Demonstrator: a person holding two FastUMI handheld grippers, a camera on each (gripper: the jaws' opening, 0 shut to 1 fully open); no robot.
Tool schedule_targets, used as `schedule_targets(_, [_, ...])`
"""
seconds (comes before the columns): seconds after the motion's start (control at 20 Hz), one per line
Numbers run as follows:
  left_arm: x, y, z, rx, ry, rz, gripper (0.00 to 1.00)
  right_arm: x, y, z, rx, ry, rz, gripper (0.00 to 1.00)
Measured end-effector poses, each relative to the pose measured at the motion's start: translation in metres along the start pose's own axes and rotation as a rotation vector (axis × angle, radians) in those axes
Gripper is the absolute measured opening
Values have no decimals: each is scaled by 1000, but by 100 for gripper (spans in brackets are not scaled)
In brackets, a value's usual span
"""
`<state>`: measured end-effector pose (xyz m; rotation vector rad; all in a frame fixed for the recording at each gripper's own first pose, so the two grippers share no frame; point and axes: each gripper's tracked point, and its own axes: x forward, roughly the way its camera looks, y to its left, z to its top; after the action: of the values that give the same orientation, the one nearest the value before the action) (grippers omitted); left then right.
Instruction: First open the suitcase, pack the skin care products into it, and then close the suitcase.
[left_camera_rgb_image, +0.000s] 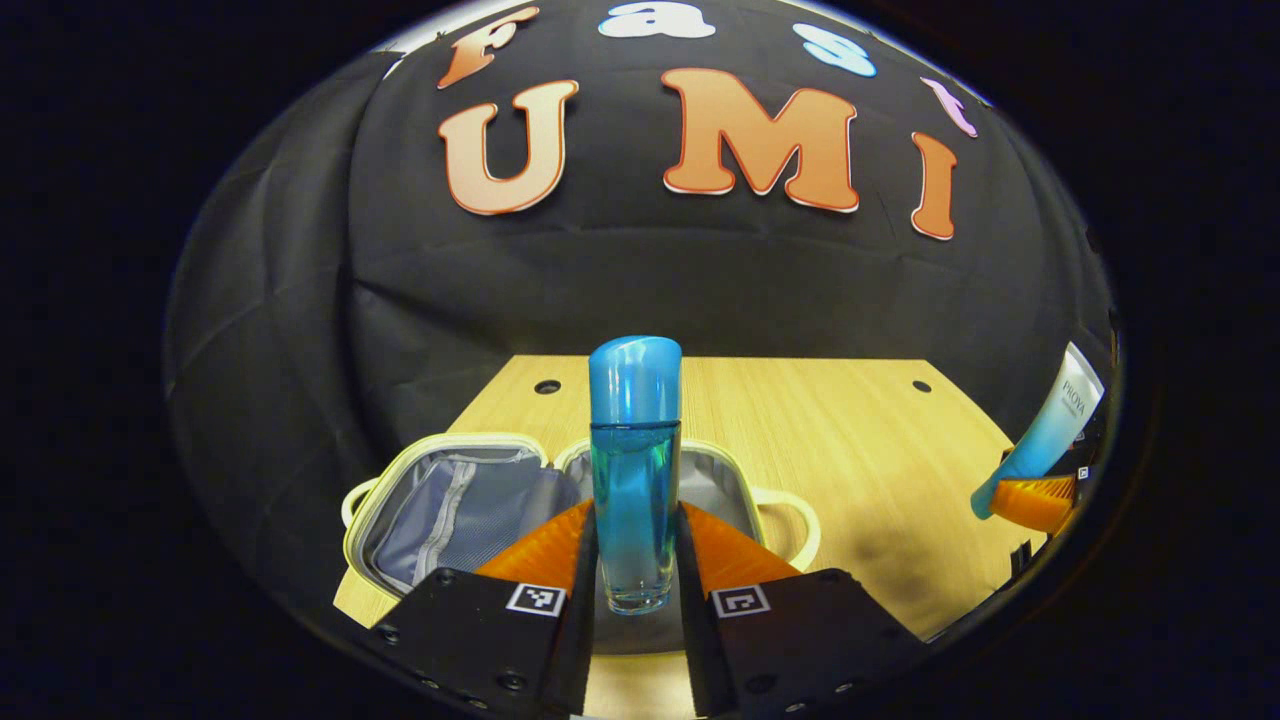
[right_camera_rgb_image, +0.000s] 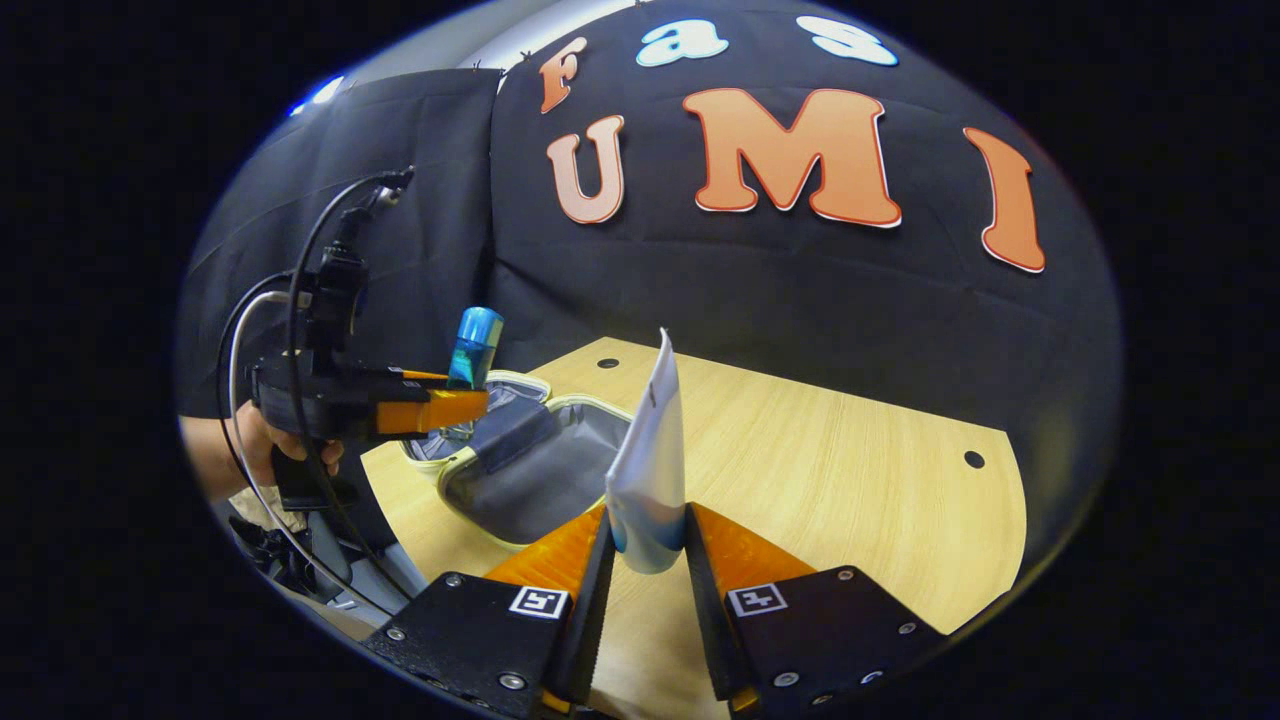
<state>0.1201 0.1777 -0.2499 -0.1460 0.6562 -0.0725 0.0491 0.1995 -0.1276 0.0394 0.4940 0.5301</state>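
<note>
My left gripper (left_camera_rgb_image: 636, 560) is shut on a tall clear bottle of blue liquid with a blue cap (left_camera_rgb_image: 634, 470), held upright above the open suitcase (left_camera_rgb_image: 455, 500). The small suitcase lies flat on the wooden table (left_camera_rgb_image: 860, 450) with a pale rim, grey lining and a mesh pocket. My right gripper (right_camera_rgb_image: 648, 555) is shut on a white-to-blue tube (right_camera_rgb_image: 650, 470), cap end down between the fingers, above the table to the right of the suitcase (right_camera_rgb_image: 530, 470). In the right gripper view the left gripper (right_camera_rgb_image: 440, 408) holds the blue bottle (right_camera_rgb_image: 472, 350) over the suitcase's far half. The tube (left_camera_rgb_image: 1050, 430) also shows at the far right of the left gripper view.
A person's hand (right_camera_rgb_image: 250, 450) holds the left gripper's handle, with cables looping up from it. The table has small round holes (right_camera_rgb_image: 973, 459) near its edges. Black cloth walls close off the back and left side.
</note>
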Motion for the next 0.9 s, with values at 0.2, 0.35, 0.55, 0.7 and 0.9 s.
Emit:
schedule_targets(0.2, [17, 16, -20, 24, 70, -73, 40, 19, 28, 12, 15, -2, -12, 45])
schedule_targets(0.35, [38, 25, -42, 35, 143, -120, 37, 36, 47, 14, 16, 11, -25, 44])
schedule_targets(0.55, [59, 29, -79, 57, 249, -176, 39, 55, 67, 6, 31, 43, -48, 44])
schedule_targets(0.7, [75, 24, -101, 44, 322, -216, 39, 69, 76, -5, 48, 81, -68, 45])
schedule_targets(0.9, [92, 22, -124, -8, 436, -227, 40, 86, 77, -12, 79, 104, -108, 44])
